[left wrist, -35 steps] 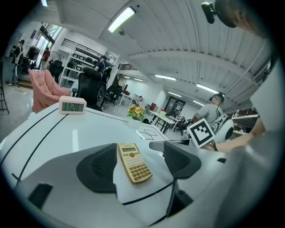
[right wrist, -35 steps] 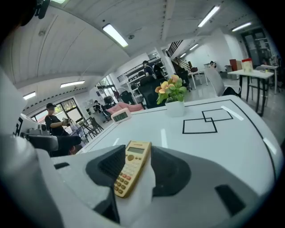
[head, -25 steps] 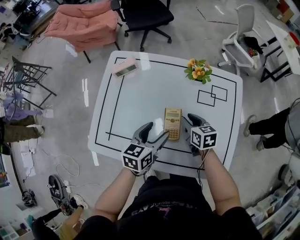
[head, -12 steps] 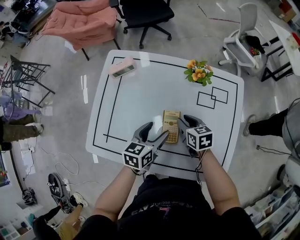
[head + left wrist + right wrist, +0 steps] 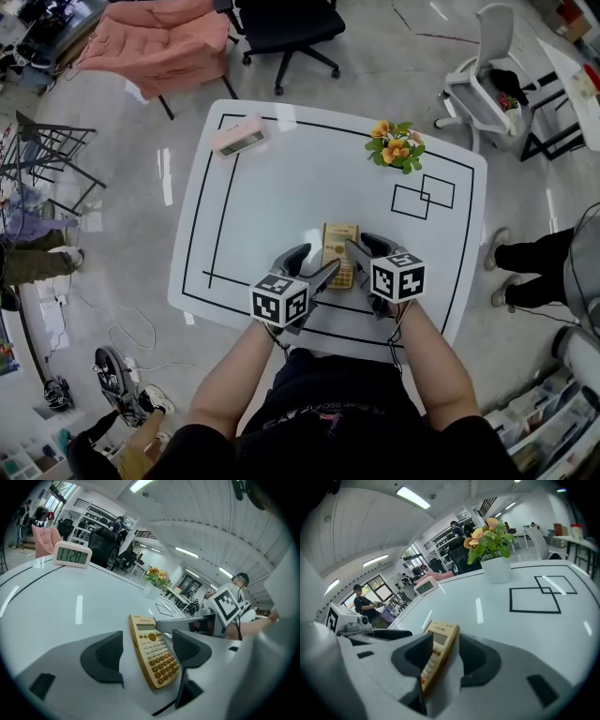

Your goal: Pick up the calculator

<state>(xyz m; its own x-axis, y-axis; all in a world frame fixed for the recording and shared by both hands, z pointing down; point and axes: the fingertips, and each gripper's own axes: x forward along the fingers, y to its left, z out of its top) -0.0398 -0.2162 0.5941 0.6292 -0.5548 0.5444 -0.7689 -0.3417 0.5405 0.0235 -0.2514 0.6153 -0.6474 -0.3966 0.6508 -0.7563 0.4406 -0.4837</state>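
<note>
Right gripper view: calculator between opening jaws of right gripper and parted jaws of left gripper.

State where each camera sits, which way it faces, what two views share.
Head view: on the person's head, steeply down at the table; shows forearms, left gripper, right gripper.
Left gripper view: on that gripper, along its open jaws toward the plant; right gripper shows.
Right gripper view: on that gripper, along its opening jaws toward plant and clock; left gripper shows.
Shared: the calculator, between both jaw pairs.
</note>
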